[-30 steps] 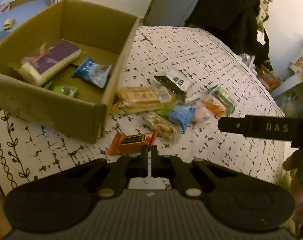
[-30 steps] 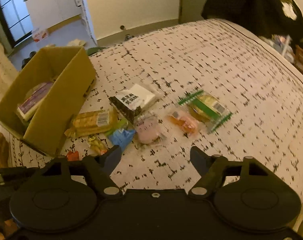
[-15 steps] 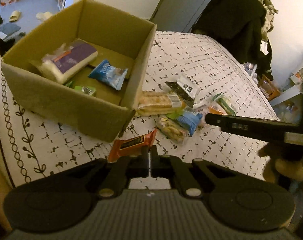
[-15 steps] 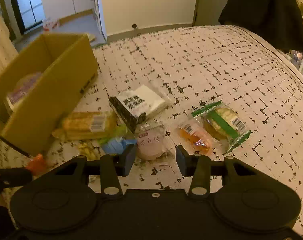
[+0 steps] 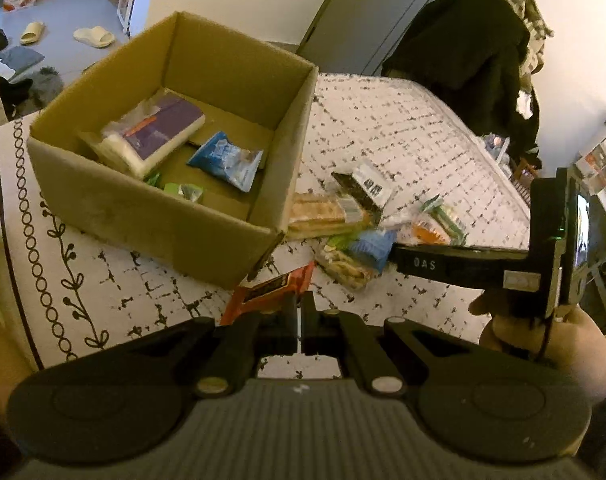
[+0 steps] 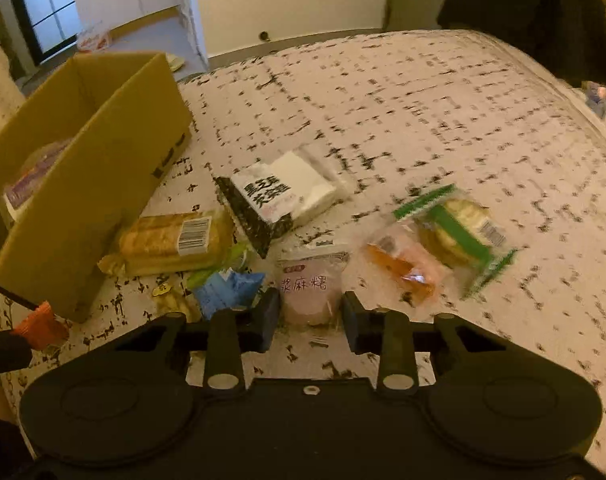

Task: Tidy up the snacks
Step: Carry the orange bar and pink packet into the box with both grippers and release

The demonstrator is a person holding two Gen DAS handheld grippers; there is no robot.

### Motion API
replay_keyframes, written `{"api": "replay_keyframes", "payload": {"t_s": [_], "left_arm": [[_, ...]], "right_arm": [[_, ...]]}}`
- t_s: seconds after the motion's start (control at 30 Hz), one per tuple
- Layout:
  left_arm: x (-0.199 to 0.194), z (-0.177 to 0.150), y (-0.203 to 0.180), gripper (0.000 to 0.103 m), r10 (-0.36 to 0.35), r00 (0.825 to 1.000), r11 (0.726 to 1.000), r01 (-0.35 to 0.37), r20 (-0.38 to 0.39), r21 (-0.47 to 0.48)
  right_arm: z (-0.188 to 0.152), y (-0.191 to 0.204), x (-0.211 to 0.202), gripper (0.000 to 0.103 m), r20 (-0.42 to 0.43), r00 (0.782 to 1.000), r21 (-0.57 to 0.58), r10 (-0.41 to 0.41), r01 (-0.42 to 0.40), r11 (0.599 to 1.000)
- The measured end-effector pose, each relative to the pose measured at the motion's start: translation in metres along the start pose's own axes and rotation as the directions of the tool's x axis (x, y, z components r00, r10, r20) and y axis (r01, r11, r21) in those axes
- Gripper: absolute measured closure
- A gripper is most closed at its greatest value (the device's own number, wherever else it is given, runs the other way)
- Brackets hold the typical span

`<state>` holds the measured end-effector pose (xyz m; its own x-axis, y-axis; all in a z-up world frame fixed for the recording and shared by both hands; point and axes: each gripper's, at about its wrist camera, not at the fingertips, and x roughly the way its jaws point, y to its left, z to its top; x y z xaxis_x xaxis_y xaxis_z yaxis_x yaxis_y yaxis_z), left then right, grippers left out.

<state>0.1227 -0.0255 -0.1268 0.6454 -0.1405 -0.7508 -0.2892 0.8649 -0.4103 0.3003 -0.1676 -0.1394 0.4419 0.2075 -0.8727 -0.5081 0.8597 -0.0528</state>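
— What has changed since a second ago?
— The left gripper (image 5: 301, 312) has lifted the orange bar (image 5: 271, 290) off the bedspread (image 6: 423, 120) toward the cardboard box (image 5: 159, 216); the right gripper's (image 6: 310, 316) jaws have narrowed around the pink mochi packet (image 6: 309, 294).
— Largest first, then?
— The box sits at the bedspread's near-left corner, holding a purple pack (image 5: 155, 136) and a blue bag (image 5: 227, 160).
— And the jaws?
— Left clenched on the bar's end. Right still parted, flanking the mochi, no contact visible.
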Motion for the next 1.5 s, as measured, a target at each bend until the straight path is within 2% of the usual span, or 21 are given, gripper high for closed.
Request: {"api": "replay_keyframes", "payload": {"t_s": [0.27,0.57,0.8,1.13,1.33,1.5], "left_arm": [[-0.018,0.003,0.000,0.103,-0.026,0.999,1.000,0.026,0.030,0.001],[-0.054,0.009,-0.013,0.103,-0.068,0.993,0.998,0.066,0.096,0.021],[-0.083,0.017,-0.021,0.103,-0.108,0.983,0.994,0.103,0.148,0.035],[-0.098,0.043,-0.013,0.103,-0.073,0.969,0.997,0.065,0.235,0.041],[-0.102,0.064,-0.002,0.103,-0.051,0.961,0.998,0.042,0.271,0.036],[-0.107,0.080,0.004,0.103,-0.044,0.953,0.998,0.027,0.300,0.059]], "right_arm": [[-0.003,0.006,-0.043,0.071,0.049,0.999,0.032,-0.019,0.018,0.999],[0.005,0.014,-0.091,0.071,0.159,0.987,0.112,0.014,-0.032,0.993],[0.009,0.032,-0.116,0.071,0.238,0.970,0.096,0.051,-0.076,0.993],[0.019,0.069,-0.126,0.071,0.283,0.954,0.011,0.094,-0.101,0.995],[0.023,0.079,-0.121,0.071,0.311,0.943,0.099,0.117,-0.154,0.983],[0.027,0.094,-0.115,0.071,0.323,0.936,0.099,0.138,-0.179,0.979]]}}
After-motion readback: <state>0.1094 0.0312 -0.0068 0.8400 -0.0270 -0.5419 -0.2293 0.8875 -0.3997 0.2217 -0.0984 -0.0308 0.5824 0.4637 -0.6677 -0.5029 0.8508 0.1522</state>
